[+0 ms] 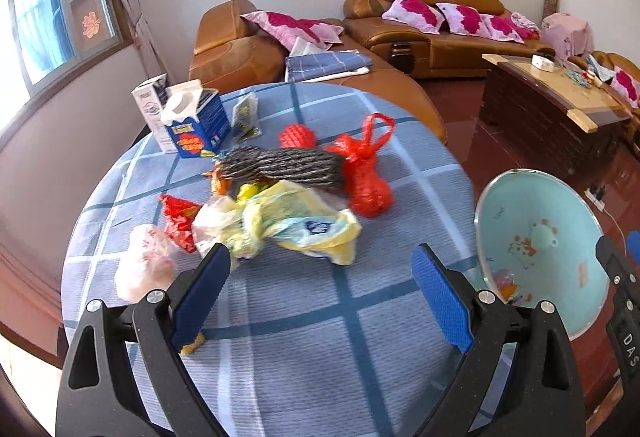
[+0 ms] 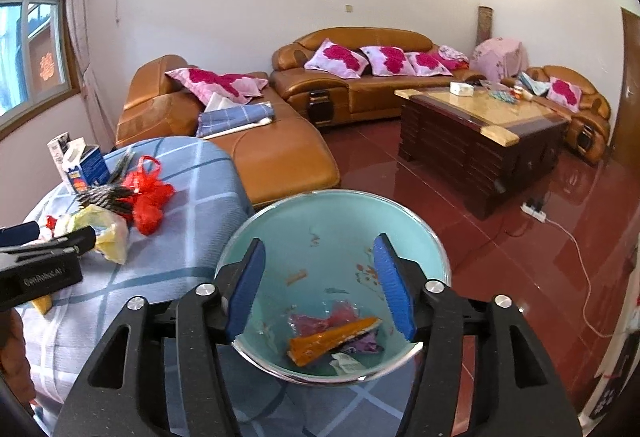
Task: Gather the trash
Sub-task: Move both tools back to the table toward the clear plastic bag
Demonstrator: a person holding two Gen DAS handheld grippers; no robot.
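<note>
Trash sits heaped mid-table: a yellow bag (image 1: 280, 225), a red bag (image 1: 366, 173) on its right, a striped bundle (image 1: 284, 169) behind, cartons (image 1: 192, 121) at the far left. Your left gripper (image 1: 320, 273) hangs over the blue checked tablecloth (image 1: 304, 337), fingers spread wide, nothing between them, just near of the yellow bag. Your right gripper (image 2: 320, 289) stands apart too, one blue pad on each side of the teal bowl (image 2: 332, 229); whether they touch its rim I cannot tell. Inside lie an orange wrapper (image 2: 332, 339) and smaller scraps.
</note>
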